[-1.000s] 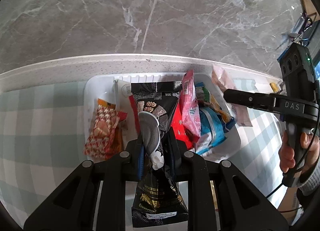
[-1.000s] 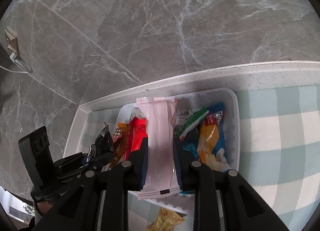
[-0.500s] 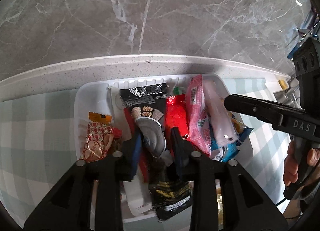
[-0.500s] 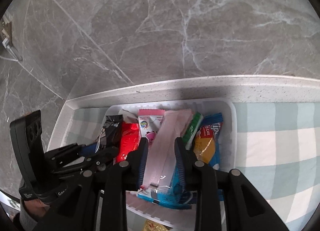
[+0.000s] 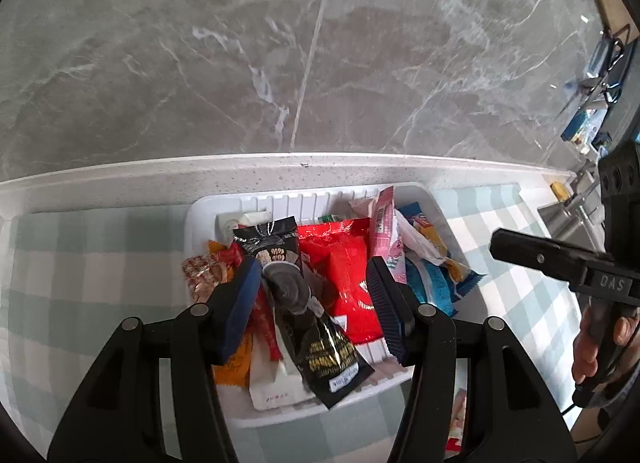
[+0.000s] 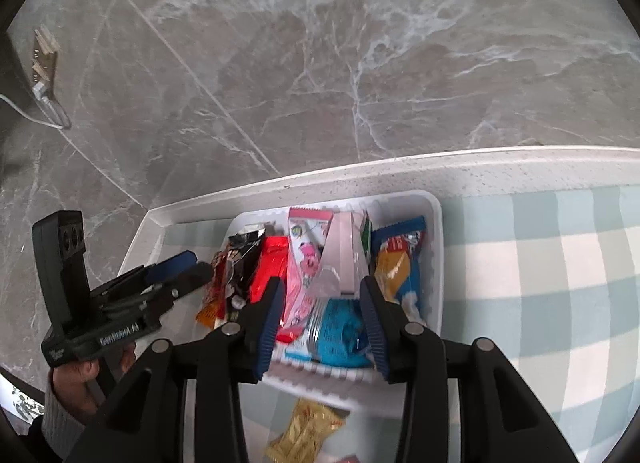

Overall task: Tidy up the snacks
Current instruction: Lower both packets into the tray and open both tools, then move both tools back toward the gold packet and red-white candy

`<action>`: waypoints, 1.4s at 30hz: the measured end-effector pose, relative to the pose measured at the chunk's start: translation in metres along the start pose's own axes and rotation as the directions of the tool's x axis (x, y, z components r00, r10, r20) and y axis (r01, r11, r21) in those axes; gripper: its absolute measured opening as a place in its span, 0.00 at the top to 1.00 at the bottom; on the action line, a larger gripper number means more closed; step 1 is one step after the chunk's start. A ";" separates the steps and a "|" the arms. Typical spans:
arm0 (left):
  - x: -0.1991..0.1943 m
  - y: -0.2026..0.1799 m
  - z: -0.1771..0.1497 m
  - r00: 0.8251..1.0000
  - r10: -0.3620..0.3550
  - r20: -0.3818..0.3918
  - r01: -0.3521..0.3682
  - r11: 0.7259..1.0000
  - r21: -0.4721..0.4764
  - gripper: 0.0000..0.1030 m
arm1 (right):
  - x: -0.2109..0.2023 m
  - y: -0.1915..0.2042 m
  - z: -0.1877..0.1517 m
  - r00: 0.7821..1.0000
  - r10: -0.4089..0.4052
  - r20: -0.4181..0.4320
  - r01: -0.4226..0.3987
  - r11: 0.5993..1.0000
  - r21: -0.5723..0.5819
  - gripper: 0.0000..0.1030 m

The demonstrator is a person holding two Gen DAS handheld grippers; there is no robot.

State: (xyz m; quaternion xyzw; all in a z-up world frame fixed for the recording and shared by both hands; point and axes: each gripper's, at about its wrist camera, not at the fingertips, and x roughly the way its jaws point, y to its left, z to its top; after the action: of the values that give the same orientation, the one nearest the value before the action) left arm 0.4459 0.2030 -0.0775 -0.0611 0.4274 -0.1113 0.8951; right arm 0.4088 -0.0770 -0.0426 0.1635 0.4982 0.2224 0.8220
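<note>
The left tool (image 5: 314,295) hangs over the white plastic snack bin (image 5: 436,215), its jaws opening; the black glossy snack pouch (image 5: 308,315) lies loose between them, touching neither pad, its long axis running from the frame's centre toward the lower edge; the right tool (image 6: 322,315), jaws also opening, straddles the pale pink translucent wrapper (image 6: 344,255), which leans lengthwise toward the bin's far wall; one gold foil packet (image 6: 306,437) waits on the checked counter at the bottom of the right view, probably nearer the right tool.

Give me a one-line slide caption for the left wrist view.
Left gripper jaws opening over the black snack packet, now lying in the white bin.
</note>
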 end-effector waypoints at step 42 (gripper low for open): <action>0.046 -0.121 -0.131 0.965 -0.022 -0.260 0.083 0.970 0.228 0.48 | -0.056 -0.010 -0.157 0.991 -0.076 -0.107 0.085 0.993 0.082 0.55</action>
State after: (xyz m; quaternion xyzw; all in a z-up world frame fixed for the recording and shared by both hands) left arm 0.3546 0.0724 -0.1693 0.0499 0.5208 -0.1923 0.8302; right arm 0.2480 -0.1079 -0.0770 0.1668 0.5555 0.1752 0.7956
